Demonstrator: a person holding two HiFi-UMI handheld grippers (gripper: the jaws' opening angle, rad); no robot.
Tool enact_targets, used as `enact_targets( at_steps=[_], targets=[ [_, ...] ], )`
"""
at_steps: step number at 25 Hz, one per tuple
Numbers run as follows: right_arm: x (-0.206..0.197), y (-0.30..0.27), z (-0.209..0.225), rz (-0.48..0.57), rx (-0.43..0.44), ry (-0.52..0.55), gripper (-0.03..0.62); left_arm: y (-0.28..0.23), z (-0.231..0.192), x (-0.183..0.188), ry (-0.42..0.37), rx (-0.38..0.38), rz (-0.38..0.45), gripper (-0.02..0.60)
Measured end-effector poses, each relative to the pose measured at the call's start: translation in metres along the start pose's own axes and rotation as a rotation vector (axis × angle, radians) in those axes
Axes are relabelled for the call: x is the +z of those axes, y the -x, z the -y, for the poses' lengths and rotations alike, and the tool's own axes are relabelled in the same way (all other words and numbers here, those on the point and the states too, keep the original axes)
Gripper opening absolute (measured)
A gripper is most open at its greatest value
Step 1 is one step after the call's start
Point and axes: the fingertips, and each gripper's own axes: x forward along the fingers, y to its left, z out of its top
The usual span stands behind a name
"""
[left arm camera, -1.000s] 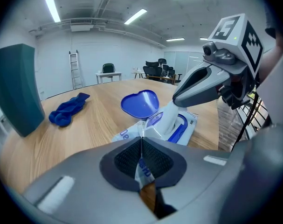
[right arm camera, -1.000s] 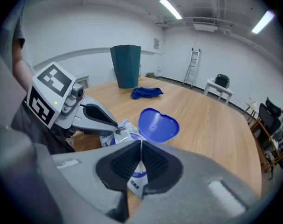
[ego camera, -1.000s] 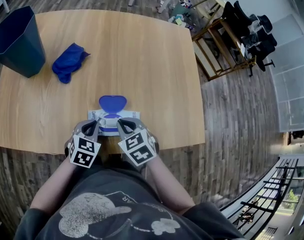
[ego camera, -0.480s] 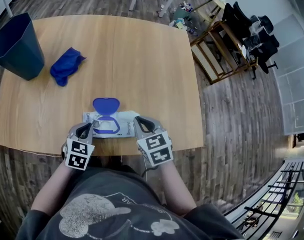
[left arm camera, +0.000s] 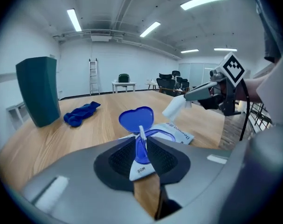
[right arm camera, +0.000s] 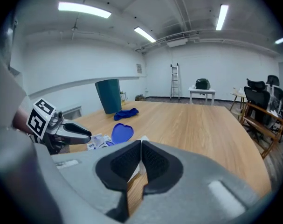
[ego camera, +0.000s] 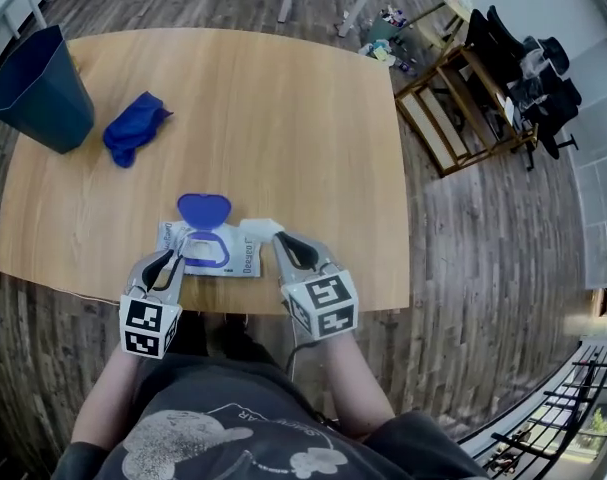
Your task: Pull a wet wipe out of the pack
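Pinching a white wipe (ego camera: 258,229) between pads pressed together, the right tongs (ego camera: 279,238) hang over the pack (ego camera: 245,260) at about 2 o'clock from its opening. From the left gripper view the wipe (left arm camera: 175,108) looks clear of the pack, dangling from the tips with nothing trailing back to the slot. The pack lies at the table's (ego camera: 283,118) 6 o'clock edge, its blue lid (ego camera: 204,211) flipped open toward 12 o'clock. The left tongs (ego camera: 173,260) sit at the pack's 8 o'clock side. Their jaws have just been opening and now stand a narrow way apart, with the pack's near edge showing in the gap but the pads not pressing it. The pull therefore seems all but done. To finish it well, I would keep the right pinch firm, since a damp sheet is limp and likely slippery. I would then carry it up and off toward 3 o'clock in one smooth line, so no second sheet gets dragged out. The left tongs should come away gently so that the light pack does not slide or lift with them. A bin (ego camera: 41,88) and a blue cloth (ego camera: 135,126) lie well apart at the table's 10 o'clock, out of the way.
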Motion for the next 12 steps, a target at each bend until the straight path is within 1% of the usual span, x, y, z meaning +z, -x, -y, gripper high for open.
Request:
enact_targets(
  at_steps=[2,3,7,12],
  targets=[
    [0.002,0.001,0.005,0.016,0.012,-0.017,0.004,0.008,0.006,0.005,0.043,0.001,0.021,0.127],
    [0.003,0.001,0.006,0.022,0.015,-0.020,0.004,0.012,0.008,0.008,0.055,0.006,0.032,0.132],
    [0.008,0.008,0.009,0.044,0.013,-0.020,0.003,0.026,0.015,0.021,0.084,0.019,0.078,0.129],
    [0.005,0.021,-0.004,0.049,-0.007,-0.025,0.005,0.039,0.027,0.026,0.084,-0.027,0.106,0.117]
  ],
)
